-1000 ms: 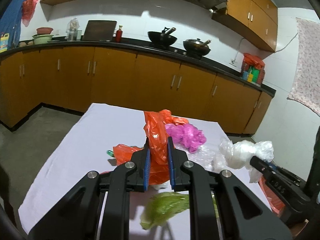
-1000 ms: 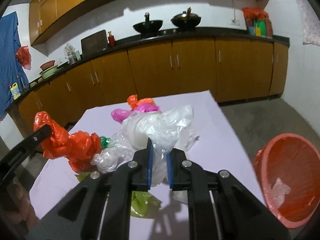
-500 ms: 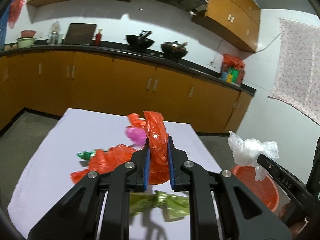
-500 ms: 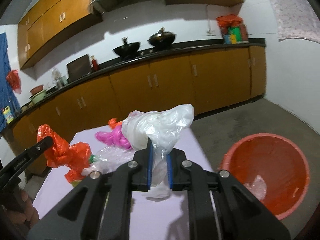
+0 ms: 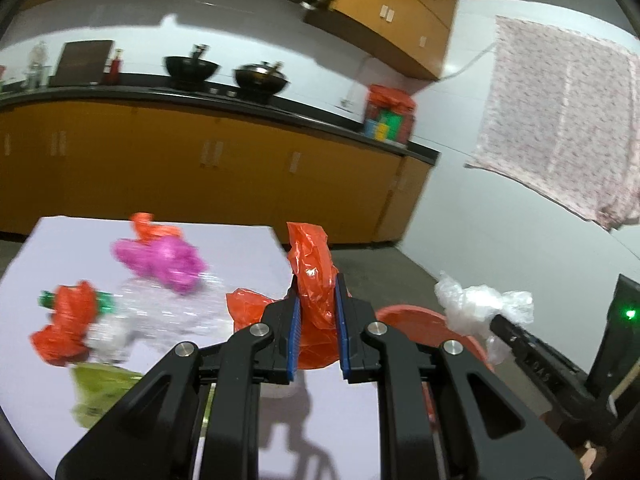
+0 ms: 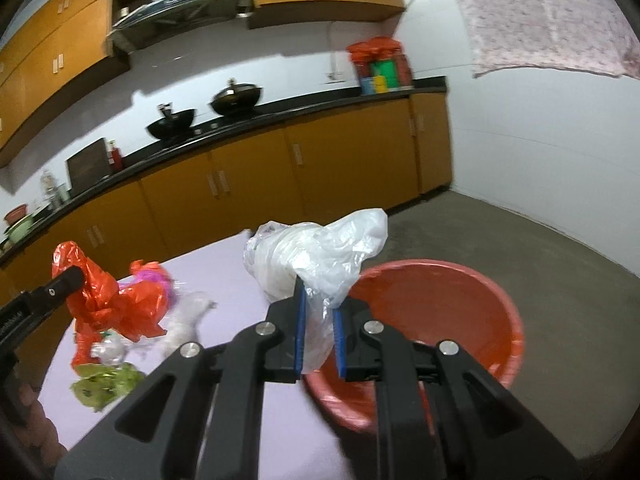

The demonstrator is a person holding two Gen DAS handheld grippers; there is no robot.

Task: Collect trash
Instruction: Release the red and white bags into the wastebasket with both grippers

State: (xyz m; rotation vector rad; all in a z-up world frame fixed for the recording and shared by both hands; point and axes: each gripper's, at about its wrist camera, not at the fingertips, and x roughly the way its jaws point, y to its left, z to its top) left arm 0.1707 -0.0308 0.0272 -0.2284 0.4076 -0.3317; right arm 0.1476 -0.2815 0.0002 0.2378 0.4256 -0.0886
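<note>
The right claw [image 6: 319,334] grips a clear bag [image 6: 320,256] above the red basin [image 6: 472,304], so letting go is probably next. The left claw [image 5: 316,330] grips an orange bag [image 5: 314,276]; it must reach the basin too. More trash [image 5: 160,258] lies farther out on the surface [image 5: 224,240].

left wrist cam: behind left claw [image 5: 316,320], looks forward along its fingers, close above tabletop [image 5: 248,248], toward cabinets.
right wrist cam: behind right claw [image 6: 319,334], forward and tilted, close over red basin [image 6: 472,304].
shared: tabletop, basin, cabinets; each view catches the other claw at its side edge.
</note>
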